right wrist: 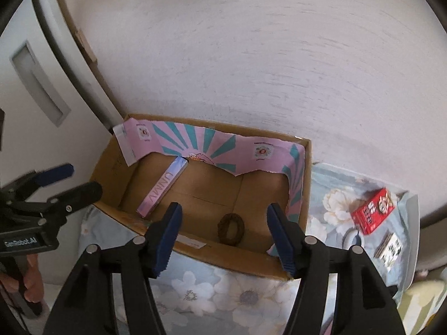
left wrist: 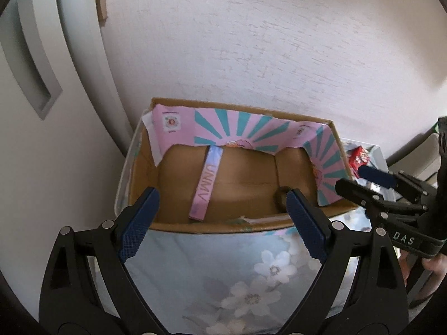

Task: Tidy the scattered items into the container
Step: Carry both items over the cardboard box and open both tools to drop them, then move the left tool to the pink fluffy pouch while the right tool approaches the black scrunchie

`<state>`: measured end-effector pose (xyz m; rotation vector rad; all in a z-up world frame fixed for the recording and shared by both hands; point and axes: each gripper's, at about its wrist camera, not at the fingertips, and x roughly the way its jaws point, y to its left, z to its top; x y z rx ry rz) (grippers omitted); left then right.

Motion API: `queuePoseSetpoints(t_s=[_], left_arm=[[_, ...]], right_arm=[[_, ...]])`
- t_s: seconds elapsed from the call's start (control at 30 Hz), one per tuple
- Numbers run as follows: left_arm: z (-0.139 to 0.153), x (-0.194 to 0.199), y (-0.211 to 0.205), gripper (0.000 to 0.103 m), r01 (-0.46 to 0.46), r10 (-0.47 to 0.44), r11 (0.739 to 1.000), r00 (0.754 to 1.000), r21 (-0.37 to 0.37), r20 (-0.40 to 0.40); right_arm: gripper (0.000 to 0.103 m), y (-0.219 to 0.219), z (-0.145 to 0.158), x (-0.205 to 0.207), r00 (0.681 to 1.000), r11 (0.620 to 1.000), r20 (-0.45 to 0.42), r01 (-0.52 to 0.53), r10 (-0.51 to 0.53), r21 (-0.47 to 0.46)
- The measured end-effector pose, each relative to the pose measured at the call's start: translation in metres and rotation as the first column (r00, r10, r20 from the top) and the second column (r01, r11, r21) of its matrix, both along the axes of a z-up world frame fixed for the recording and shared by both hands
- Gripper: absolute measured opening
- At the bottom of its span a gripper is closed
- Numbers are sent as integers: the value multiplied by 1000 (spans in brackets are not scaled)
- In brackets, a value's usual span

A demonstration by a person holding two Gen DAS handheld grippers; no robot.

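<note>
Both grippers — left (left wrist: pixel 220 217) and right (right wrist: pixel 223 233) — hang released and empty over the box (right wrist: pixel 304 184), which holds the pink stick (right wrist: pixel 162 188) and hair tie (right wrist: pixel 230 228) — red pack (right wrist: pixel 373 210) and small card (right wrist: pixel 389 249) remain outside.

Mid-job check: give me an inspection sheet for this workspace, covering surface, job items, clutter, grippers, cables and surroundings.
Surface: floral light-blue cloth under everything.
Job's things: open brown cardboard box holds a long pink carton leaning on its back wall and a dark brown hair ring lying flat. A small red box and a black-and-white patterned packet lie outside, right of the cardboard box.
Clutter: nothing seen.
Grippers: left gripper and right gripper both open, empty, over the cardboard box.
Cables: nothing seen.
Surroundings: white textured wall; pale panel with recessed handle at left.
</note>
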<state>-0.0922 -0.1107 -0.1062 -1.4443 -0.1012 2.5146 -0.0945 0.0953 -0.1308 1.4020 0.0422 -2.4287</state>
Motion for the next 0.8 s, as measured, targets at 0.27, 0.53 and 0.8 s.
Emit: queuePoseSetpoints(t_s=[0.27,0.53,0.8], left_arm=[[3,6,17,92,64,-64,997,998,36,18],[18,23,72,92,239,-238,970,971,47,-20],[28,54,147,92,445,-444,894,895,50,-37]], right_arm=[[59,12,-6,32,999,998,18,39,-38,-40],[59,74,1,68,986,985,-10,167,-168,-30],[59,179,20,107,920,920,-35,392,-391,16]])
